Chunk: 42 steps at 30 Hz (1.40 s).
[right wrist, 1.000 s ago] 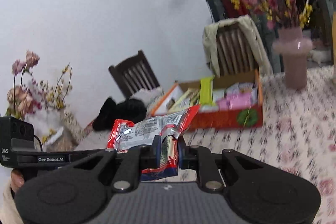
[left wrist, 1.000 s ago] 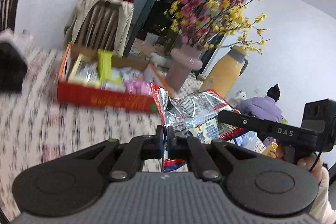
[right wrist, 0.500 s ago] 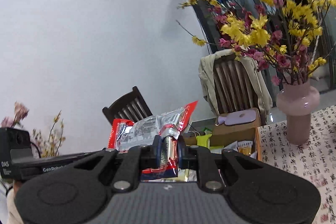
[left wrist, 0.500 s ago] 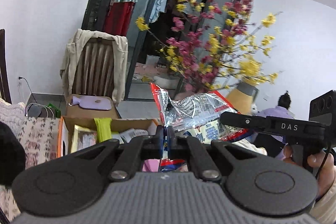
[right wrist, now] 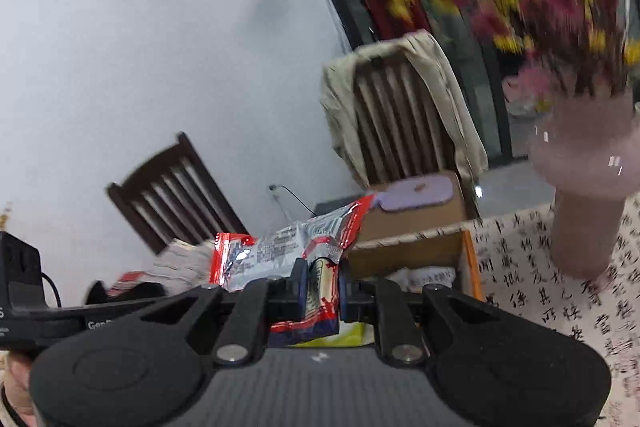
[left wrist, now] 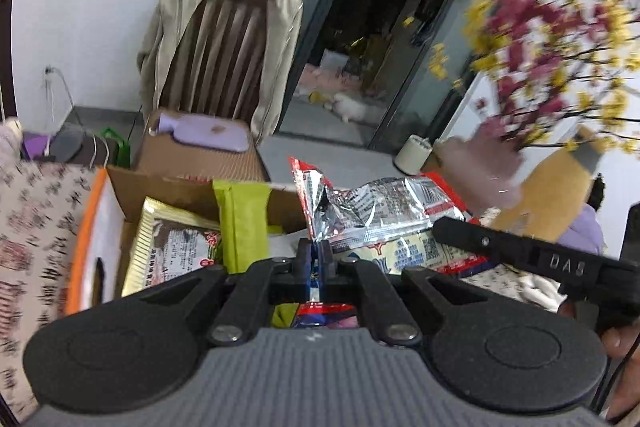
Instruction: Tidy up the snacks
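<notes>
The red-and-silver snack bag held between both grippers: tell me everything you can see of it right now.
The snack bag is a crinkled foil pouch, silver with red edges and a yellow-and-blue printed panel with small text. It hangs in the air, stretched roughly level between the two grippers. The left gripper pinches one end and the right gripper clamps the other, folded between its pads. It is above the open cardboard snack box; whether it touches the box contents cannot be told.

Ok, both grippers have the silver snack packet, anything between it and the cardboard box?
Nothing visible blocks it. The snack packet hangs just over the cardboard box; a green packet stands upright inside, left of it.
</notes>
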Each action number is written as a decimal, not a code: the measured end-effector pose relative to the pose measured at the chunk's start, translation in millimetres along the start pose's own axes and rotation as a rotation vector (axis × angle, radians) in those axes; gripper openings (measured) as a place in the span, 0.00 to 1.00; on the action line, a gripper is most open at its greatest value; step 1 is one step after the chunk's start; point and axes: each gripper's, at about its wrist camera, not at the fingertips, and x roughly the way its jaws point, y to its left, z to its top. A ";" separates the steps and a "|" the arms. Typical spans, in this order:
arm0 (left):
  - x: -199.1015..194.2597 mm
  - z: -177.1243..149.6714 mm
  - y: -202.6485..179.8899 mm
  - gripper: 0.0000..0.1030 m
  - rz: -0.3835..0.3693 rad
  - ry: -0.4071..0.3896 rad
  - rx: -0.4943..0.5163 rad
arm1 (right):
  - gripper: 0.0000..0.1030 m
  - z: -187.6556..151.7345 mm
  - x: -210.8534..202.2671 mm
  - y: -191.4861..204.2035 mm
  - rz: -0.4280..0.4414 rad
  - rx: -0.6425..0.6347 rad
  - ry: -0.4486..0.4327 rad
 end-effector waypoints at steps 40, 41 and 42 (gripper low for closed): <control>-121.9 -59.1 -38.0 1.00 0.430 -0.282 0.216 | 0.94 -51.0 -60.8 35.1 -0.382 -0.308 -0.054; -127.2 -63.1 -40.8 1.00 0.430 -0.281 0.218 | 0.94 -53.7 -68.2 37.2 -0.376 -0.300 -0.063; -132.4 -67.2 -44.4 1.00 0.431 -0.280 0.222 | 0.94 -57.0 -75.0 39.5 -0.370 -0.293 -0.071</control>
